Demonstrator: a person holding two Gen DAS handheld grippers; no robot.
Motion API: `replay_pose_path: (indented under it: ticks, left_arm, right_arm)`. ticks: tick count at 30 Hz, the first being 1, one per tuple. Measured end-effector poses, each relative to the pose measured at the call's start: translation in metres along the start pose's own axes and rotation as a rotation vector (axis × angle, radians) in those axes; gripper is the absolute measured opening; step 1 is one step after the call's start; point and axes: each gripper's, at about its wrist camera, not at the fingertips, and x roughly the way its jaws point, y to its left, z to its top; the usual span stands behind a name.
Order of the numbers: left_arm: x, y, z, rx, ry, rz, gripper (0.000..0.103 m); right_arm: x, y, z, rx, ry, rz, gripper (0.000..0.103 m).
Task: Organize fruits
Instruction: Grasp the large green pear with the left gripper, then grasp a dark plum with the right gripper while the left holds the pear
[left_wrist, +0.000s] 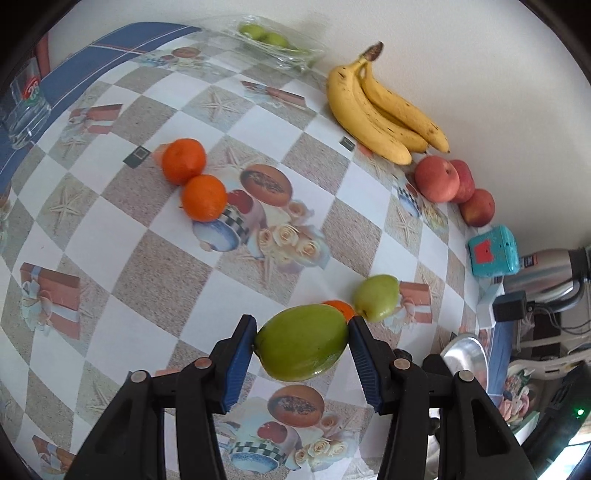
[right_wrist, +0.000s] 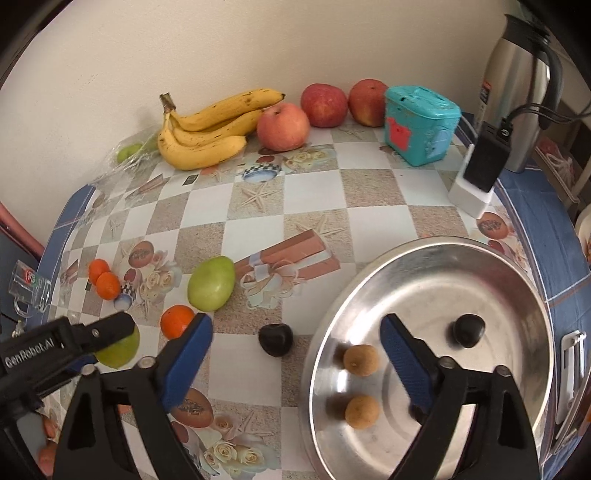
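My left gripper (left_wrist: 301, 341) is shut on a green fruit (left_wrist: 302, 341), held just above the patterned tablecloth; it also shows in the right wrist view (right_wrist: 120, 349). My right gripper (right_wrist: 295, 345) is open and empty over the near rim of a steel bowl (right_wrist: 524, 373), which holds two brown round fruits (right_wrist: 361, 360) and a dark fruit (right_wrist: 469, 329). Another dark fruit (right_wrist: 275, 339) lies between its fingers on the cloth. A second green fruit (right_wrist: 211, 283), an orange (right_wrist: 176, 320), two more oranges (left_wrist: 194, 181), bananas (left_wrist: 380, 110) and three apples (left_wrist: 437, 179) lie on the table.
A clear bag with green fruits (left_wrist: 266, 35) lies at the far wall. A teal box (right_wrist: 421, 123), a steel thermos (right_wrist: 517, 88) and a black adapter on a white strip (right_wrist: 480, 166) stand at the right. A glass mug (left_wrist: 24, 107) stands at the left edge.
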Motion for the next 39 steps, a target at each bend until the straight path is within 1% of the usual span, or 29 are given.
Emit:
replay_pose_path:
  ticks: [3, 4, 5, 6, 9, 10, 11, 15, 19, 24, 27, 29, 34, 36, 39]
  left_arm:
    - [0.000, 0.009, 0.004, -0.030, -0.004, -0.004, 0.054]
    - [0.000, 0.011, 0.006, -0.040, -0.005, -0.006, 0.054]
    - [-0.001, 0.015, 0.007, -0.051, -0.004, -0.010, 0.054]
    - [-0.001, 0.017, 0.008, -0.059, -0.004, -0.014, 0.054]
    - [-0.003, 0.022, 0.010, -0.075, -0.003, -0.024, 0.054]
    - [-0.003, 0.023, 0.010, -0.078, -0.003, -0.026, 0.054]
    - [-0.003, 0.024, 0.011, -0.081, -0.002, -0.028, 0.054]
    - [-0.003, 0.024, 0.011, -0.087, 0.002, -0.043, 0.054]
    - [-0.004, 0.023, 0.010, -0.085, 0.007, -0.050, 0.054]
    - [-0.004, 0.024, 0.011, -0.088, 0.009, -0.052, 0.054]
    - [-0.004, 0.024, 0.011, -0.092, 0.010, -0.051, 0.054]
    - [-0.004, 0.024, 0.011, -0.090, 0.009, -0.051, 0.054]
    - [-0.004, 0.024, 0.011, -0.090, 0.008, -0.047, 0.054]
    - [-0.004, 0.024, 0.011, -0.091, 0.007, -0.045, 0.054]
    - [-0.004, 0.024, 0.011, -0.091, 0.007, -0.044, 0.054]
  right_arm:
    - [0.008, 0.012, -0.002, -0.035, 0.015, 0.008, 0.087]
    - [0.010, 0.017, -0.003, -0.049, 0.020, 0.016, 0.085]
    - [0.013, 0.022, -0.003, -0.064, 0.024, 0.023, 0.079]
    - [0.015, 0.027, -0.004, -0.080, 0.029, 0.025, 0.077]
    - [0.022, 0.037, -0.005, -0.119, 0.041, 0.020, 0.075]
    - [0.024, 0.038, -0.006, -0.122, 0.048, 0.020, 0.070]
    - [0.028, 0.038, -0.006, -0.121, 0.056, 0.015, 0.066]
    - [0.037, 0.034, -0.008, -0.121, 0.077, -0.022, 0.063]
    - [0.041, 0.033, -0.010, -0.133, 0.089, -0.038, 0.055]
    - [0.043, 0.034, -0.010, -0.146, 0.090, -0.066, 0.049]
    - [0.044, 0.037, -0.010, -0.166, 0.089, -0.089, 0.048]
    - [0.046, 0.040, -0.011, -0.186, 0.093, -0.102, 0.043]
    - [0.049, 0.044, -0.013, -0.220, 0.101, -0.132, 0.037]
    - [0.049, 0.043, -0.013, -0.223, 0.099, -0.144, 0.032]
    - [0.048, 0.042, -0.013, -0.223, 0.095, -0.149, 0.029]
